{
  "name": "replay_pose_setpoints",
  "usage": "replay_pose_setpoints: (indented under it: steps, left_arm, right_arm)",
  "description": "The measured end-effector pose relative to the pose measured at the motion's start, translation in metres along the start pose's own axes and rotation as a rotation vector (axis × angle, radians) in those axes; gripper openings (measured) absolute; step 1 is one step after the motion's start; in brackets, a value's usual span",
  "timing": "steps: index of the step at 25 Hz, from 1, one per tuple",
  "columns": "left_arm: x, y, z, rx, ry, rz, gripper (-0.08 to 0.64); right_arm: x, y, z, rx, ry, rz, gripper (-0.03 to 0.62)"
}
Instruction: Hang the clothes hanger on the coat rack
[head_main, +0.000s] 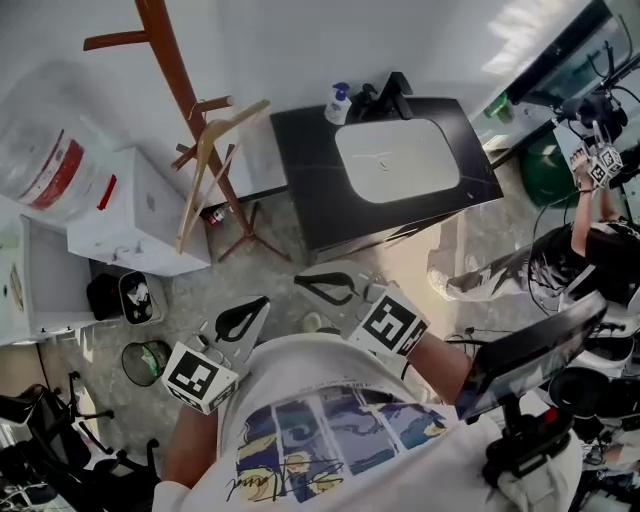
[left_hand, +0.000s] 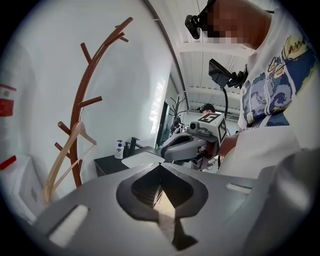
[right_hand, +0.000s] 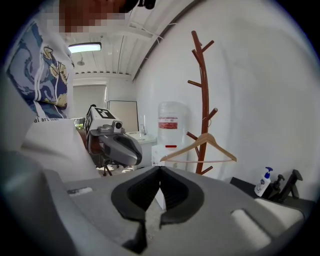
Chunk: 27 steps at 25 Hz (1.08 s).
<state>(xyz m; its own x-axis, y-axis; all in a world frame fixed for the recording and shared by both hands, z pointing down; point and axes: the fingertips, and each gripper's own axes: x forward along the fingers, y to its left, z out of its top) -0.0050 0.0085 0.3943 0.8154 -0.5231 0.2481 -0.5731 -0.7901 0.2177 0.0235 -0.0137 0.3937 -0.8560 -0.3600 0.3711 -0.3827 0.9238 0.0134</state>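
Grey claws sit nearest me. My left claw (left_hand: 160, 166) is clenched with its tips meeting and nothing in its grip. My right claw (right_hand: 160, 168) is clenched and empty too. Both are held close to my chest over the floor (head_main: 270, 270), which lies open up to the rack's feet. Beyond, the wooden hanger (head_main: 205, 170) hangs tilted from a lower peg of the brown coat rack (head_main: 165, 50), between a white cabinet (head_main: 140, 210) and the edge of the black sink worktop (head_main: 300, 170).

One hanger (right_hand: 204, 139), one coat rack (right_hand: 203, 100), one soap bottle (right_hand: 262, 183), two grippers: left gripper (head_main: 263, 302), right gripper (head_main: 298, 281).
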Motion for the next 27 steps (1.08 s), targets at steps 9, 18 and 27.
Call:
replay_pose_setpoints:
  steps: [9,18,27]
  left_arm:
    - [-0.006,0.006,-0.004,-0.009,0.012,0.027,0.003]
    - [-0.009,0.017,-0.001,-0.001,0.025,0.022,0.003]
    - [-0.011,0.033,0.004,0.016,0.042,0.019,0.003]
  right_arm:
    - [0.008,0.009,0.002,-0.038,0.010,0.031,0.002]
    - [0.019,0.006,0.003,-0.039,0.019,0.020,0.002]
    - [0.026,0.000,0.001,-0.037,0.052,-0.014,0.002]
